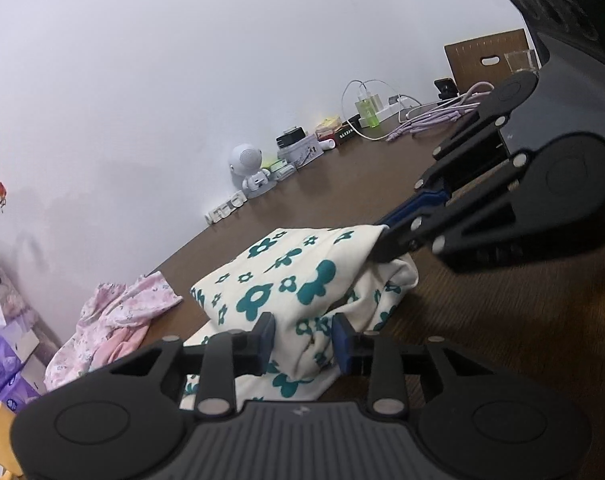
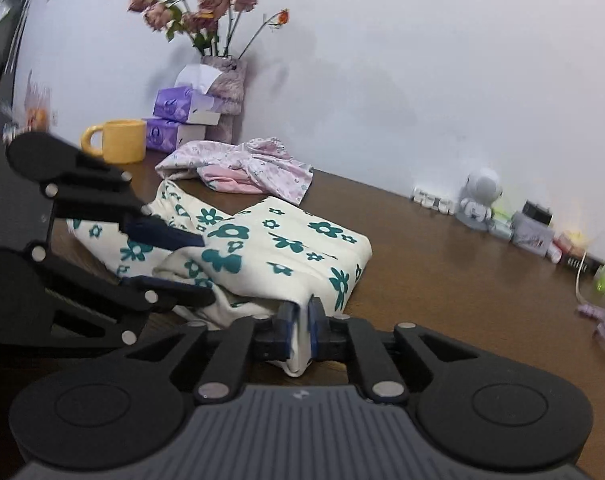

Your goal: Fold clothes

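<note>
Two grippers are at the flowery cloth (image 2: 286,248) near the tabletop's (image 2: 442,264) front edge: the right gripper (image 2: 301,334) is pinched shut on a corner, the left gripper (image 1: 303,340) is parted around a fold, likely for lifting; farther back, pink clothes (image 2: 246,164) are left bunched

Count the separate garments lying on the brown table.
2. The cream cloth with teal flowers lies near, held at its edges by both grippers. The crumpled pink floral garment lies behind it, near the yellow mug. Folds might hide more.
</note>
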`<state>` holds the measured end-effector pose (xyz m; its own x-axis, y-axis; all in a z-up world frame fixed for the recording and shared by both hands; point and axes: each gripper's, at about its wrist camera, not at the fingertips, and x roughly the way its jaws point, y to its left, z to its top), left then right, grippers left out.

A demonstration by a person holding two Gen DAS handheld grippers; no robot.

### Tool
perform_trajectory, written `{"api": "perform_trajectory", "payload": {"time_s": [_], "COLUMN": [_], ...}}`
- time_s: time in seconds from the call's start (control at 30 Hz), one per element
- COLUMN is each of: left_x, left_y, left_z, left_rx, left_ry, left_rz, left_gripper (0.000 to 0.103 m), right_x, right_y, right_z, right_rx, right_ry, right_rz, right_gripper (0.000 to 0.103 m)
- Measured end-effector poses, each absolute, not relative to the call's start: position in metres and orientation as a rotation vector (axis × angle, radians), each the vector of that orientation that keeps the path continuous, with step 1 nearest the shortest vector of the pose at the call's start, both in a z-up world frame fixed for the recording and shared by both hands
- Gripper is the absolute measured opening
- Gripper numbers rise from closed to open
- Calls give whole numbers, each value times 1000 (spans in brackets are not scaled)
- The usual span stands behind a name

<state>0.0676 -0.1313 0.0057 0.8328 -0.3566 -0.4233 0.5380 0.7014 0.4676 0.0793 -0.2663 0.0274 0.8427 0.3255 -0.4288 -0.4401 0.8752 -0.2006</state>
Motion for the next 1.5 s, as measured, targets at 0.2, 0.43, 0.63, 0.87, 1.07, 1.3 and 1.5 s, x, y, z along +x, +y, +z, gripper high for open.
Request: {"api": "perform_trajectory", "payload": {"time_s": [0.2, 0.43, 0.63, 0.87, 1.07, 1.3, 1.5], "left_x": [69, 69, 67, 55, 57, 46, 40], "left_y": [-133, -137, -132, -128, -123, -125, -125], "left_z": [9, 7, 9, 11, 10, 6, 1], "left_rx": [587, 585, 561, 605, 623, 687, 721], "left_ry": [325, 314, 317, 297, 343, 289, 257], "left_rz": [-507, -466, -429, -438, -485, -467, -470], "left_gripper": [38, 44, 25, 28, 12, 9, 11], "right_x": [73, 63, 56, 54, 66, 78, 85], "right_y": [-260, -258, -258, -258, -261, -263, -262], "right_z": [27, 26, 21, 22, 20, 17, 16], "right_rx": [-395, -470, -528, -511, -495, -458, -417], "right_ry": [335, 266, 254, 285, 359, 451, 498], "right_rz": [437, 487, 524, 489, 456, 429, 408], "right_gripper": [20, 3, 3, 25, 32, 32, 32]}}
